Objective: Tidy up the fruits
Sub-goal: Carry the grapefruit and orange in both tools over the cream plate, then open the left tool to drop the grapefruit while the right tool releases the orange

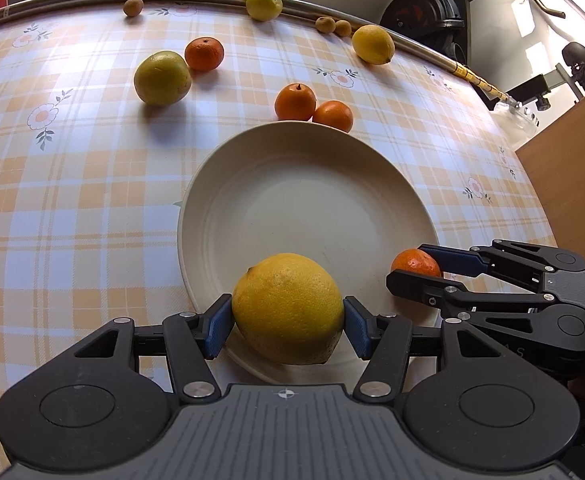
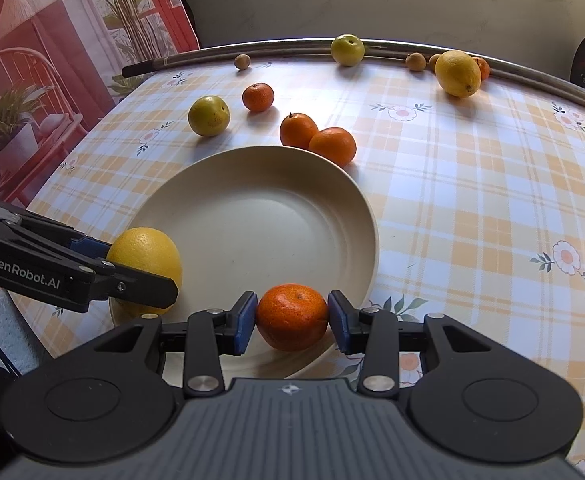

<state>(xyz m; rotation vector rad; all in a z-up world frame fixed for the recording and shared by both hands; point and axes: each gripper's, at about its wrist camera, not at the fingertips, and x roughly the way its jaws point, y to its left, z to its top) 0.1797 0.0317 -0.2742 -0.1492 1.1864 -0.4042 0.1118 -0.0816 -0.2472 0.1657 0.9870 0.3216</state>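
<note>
Lemon (image 1: 287, 307) is pinched by left gripper (image 1: 288, 320) over the plate (image 1: 308, 184) rim at 6 o'clock; mandarin (image 2: 292, 316) is pinched by right gripper (image 2: 292, 318) at approx 4 o'clock in the left view. Risk: if released this near the rim, fruit could roll off, & grippers could be knocked together. Loose on table (image 2: 472, 200): 1 lemon, 4 mandarins, 2 green fruits, 3 small brown ones.

Your left gripper (image 1: 288, 322), black with blue pads, is clamped on a large yellow lemon (image 1: 288, 308). At its 2 o'clock, your right gripper (image 2: 292, 316) pinches a small orange mandarin (image 2: 292, 316).
</note>
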